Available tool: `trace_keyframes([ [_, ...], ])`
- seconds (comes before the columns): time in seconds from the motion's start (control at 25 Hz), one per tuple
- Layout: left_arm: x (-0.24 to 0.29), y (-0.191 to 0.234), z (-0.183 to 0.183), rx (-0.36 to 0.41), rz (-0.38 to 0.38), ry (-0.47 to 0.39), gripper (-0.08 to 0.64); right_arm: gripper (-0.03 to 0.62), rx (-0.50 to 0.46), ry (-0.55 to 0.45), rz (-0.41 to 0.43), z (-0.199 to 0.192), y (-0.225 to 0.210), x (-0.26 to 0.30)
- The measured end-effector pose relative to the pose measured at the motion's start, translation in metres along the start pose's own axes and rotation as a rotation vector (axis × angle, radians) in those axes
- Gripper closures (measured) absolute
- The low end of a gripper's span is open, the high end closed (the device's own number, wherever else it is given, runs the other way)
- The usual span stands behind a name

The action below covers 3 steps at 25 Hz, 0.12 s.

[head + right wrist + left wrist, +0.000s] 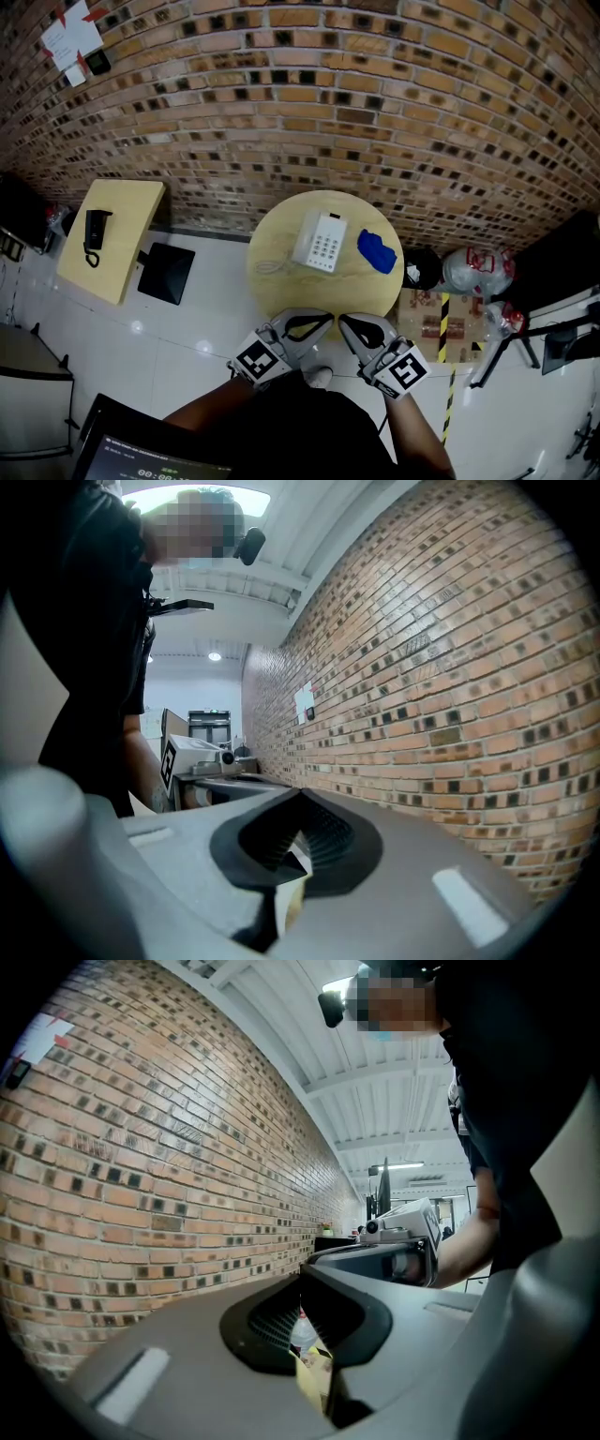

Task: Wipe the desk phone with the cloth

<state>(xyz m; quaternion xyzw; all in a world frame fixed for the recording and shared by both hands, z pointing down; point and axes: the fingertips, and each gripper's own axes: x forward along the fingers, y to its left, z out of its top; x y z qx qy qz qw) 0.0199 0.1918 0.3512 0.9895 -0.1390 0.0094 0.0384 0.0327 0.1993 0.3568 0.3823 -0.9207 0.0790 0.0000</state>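
A white desk phone lies on the round wooden table, its coiled cord trailing to the left. A crumpled blue cloth sits just to the right of the phone. Both grippers hover close to my body, off the table's near edge and apart from phone and cloth. My left gripper is shut with nothing in it. My right gripper is shut and empty too. The two point slightly toward each other. Each gripper view looks along the brick wall and shows neither phone nor cloth.
A brick wall rises behind the table. At the left stands a yellow side table with a black phone, and a black square object lies beside it. Bags and a cardboard box sit at the right. A laptop is at the lower left.
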Motion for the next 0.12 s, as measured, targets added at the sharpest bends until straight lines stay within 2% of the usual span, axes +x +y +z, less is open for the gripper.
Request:
trace_keyframes([
  [0.12,-0.0013,0.0005,0.0008,-0.008,0.007,0.000,0.560,0.592,0.008,0.000,0.002,0.0024,0.0013,0.0011],
])
